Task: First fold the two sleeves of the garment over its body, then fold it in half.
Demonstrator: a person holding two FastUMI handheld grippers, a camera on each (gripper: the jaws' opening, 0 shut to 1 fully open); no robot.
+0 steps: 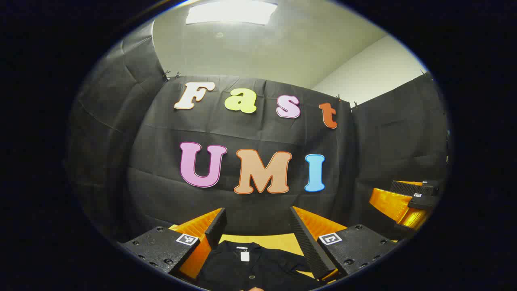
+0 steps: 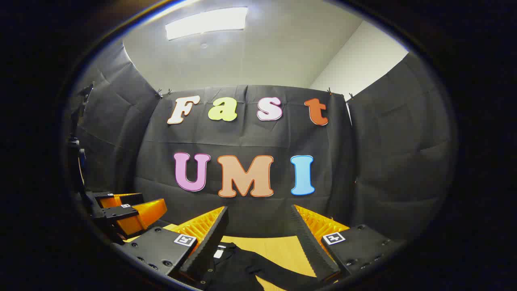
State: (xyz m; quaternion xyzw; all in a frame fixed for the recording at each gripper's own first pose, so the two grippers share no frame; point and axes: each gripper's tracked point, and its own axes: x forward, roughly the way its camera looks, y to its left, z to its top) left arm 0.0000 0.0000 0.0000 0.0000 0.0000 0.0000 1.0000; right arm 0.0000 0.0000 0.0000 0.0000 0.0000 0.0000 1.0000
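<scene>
Black cloth walls close the booth on three sides, and a yellowish wooden table (image 2: 278, 248) lies low in both views.

Nearest in the left gripper view, the left gripper (image 1: 258, 230) has its jaws wide apart with nothing between them. Just beyond and below the fingers a dark shirt (image 1: 254, 268) lies flat on the table, collar toward the far wall, with a small white tag (image 1: 244, 256) at the neck and a button (image 1: 251, 277) on the front placket. One sleeve runs out toward the right-hand finger. At the bottom edge of this view a tiny pale patch shows; I cannot tell what it is.

In the right gripper view the right gripper (image 2: 258, 230) also holds its jaws apart and empty, raised above the table. Below them the shirt (image 2: 238, 268) spreads from the lower left, and a sleeve (image 2: 282, 275) stretches across the bare wood toward the right-hand finger. The white tag (image 2: 218, 253) lies close beside the left-hand finger.

Farther off, each view catches the other gripper: the right gripper (image 1: 408, 202) sits at the right edge of the left gripper view, and the left gripper (image 2: 125, 214) at the left edge of the right gripper view, both held above the table.

Beyond the cloth, a pale ceiling carries a bright light panel (image 1: 230, 12).
</scene>
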